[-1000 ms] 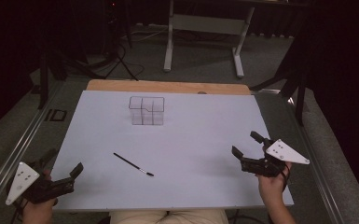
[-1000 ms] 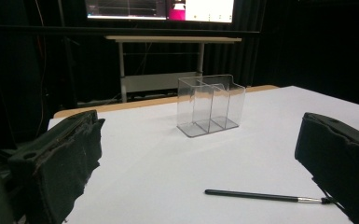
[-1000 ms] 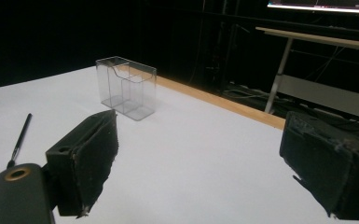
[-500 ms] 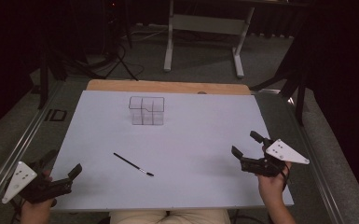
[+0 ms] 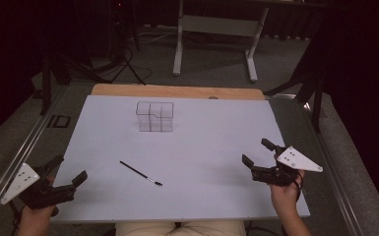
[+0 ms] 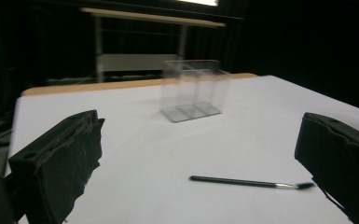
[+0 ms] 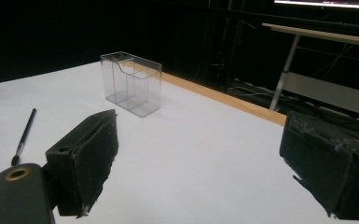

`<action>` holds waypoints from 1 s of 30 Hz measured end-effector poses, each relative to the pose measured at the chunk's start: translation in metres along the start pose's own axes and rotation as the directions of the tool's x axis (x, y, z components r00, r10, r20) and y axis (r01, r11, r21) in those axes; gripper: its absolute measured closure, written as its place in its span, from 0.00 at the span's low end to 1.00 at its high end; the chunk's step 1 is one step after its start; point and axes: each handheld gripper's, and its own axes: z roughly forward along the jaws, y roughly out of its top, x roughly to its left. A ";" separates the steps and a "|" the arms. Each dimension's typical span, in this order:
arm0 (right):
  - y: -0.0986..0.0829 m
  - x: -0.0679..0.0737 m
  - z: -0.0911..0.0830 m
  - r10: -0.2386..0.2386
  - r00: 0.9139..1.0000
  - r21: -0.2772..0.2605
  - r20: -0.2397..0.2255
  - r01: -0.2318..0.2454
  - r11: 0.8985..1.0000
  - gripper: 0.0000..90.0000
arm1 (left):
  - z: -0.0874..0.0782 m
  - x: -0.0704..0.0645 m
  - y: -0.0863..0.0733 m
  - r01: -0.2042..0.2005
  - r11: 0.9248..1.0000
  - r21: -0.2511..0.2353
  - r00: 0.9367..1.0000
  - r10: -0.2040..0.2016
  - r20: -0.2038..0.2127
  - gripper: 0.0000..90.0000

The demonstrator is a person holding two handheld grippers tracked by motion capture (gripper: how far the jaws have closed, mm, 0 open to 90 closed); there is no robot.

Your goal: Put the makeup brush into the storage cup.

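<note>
**Inspector:** Start at the near edge. State of the tools?

**Assistant:** In the high view, the left gripper (image 5: 66,169) sits at the lower left of the frame, over the near left corner of the white table sheet (image 5: 211,142), jaws spread wide with nothing between them. The right gripper (image 5: 258,153) is at the lower right, above the sheet near its right edge, jaws likewise spread and empty. Each is held by a hand (image 5: 285,189) entering from the bottom edge.

**Inspector:** Confirmed by the gripper views?

**Assistant:** Yes. In the left gripper view the two black jaws stand far apart at the lower corners; the same holds in the right gripper view.

**Inspector:** Nearest item on the sheet?

**Assistant:** A thin black paintbrush (image 5: 140,173), lying flat, lower centre-left of the high view, between the two grippers and touching neither. In the left gripper view it lies low and right of centre (image 6: 247,182), bristle end toward the right jaw.

**Inspector:** Farther back?

**Assistant:** A clear plastic compartmented holder (image 5: 154,116) stands upright in the upper centre-left, well apart from the brush. Behind the sheet, a wooden table edge (image 5: 177,91) shows.
</note>
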 end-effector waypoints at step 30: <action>0.000 0.001 0.003 0.013 0.999 -0.020 -0.037 -0.014 1.000 0.13 | 0.043 -0.016 0.073 -0.312 0.884 0.348 0.913 0.178 0.368 0.02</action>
